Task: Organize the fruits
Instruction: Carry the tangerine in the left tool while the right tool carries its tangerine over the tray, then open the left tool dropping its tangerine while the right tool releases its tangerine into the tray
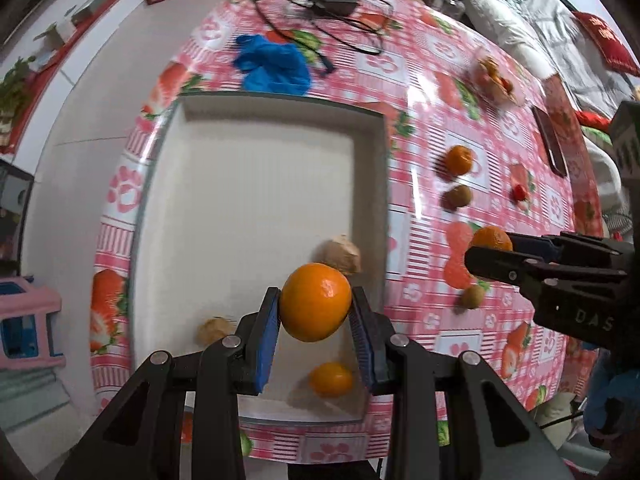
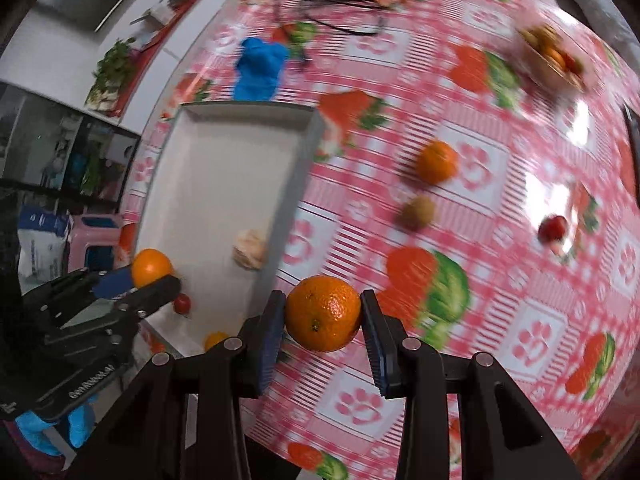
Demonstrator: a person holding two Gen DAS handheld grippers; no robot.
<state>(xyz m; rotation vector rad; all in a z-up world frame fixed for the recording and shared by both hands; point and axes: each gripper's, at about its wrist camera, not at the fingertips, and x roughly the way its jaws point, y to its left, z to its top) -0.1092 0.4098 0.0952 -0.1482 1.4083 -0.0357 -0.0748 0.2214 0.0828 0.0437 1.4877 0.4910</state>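
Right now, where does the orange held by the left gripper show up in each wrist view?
Left wrist view: the left gripper's orange sits low at centre, clamped between the blue pads above the white tray.
Right wrist view: the same orange is at the lower left, at the tip of the left gripper, over the tray's near end.
Shared landmark: the blue glove beyond the tray's far edge.

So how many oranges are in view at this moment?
4: one in the left hand-held gripper over the white tray, one lying in the tray, one in the right hand-held gripper, one on the tablecloth. The blurred far bowl may hold more.
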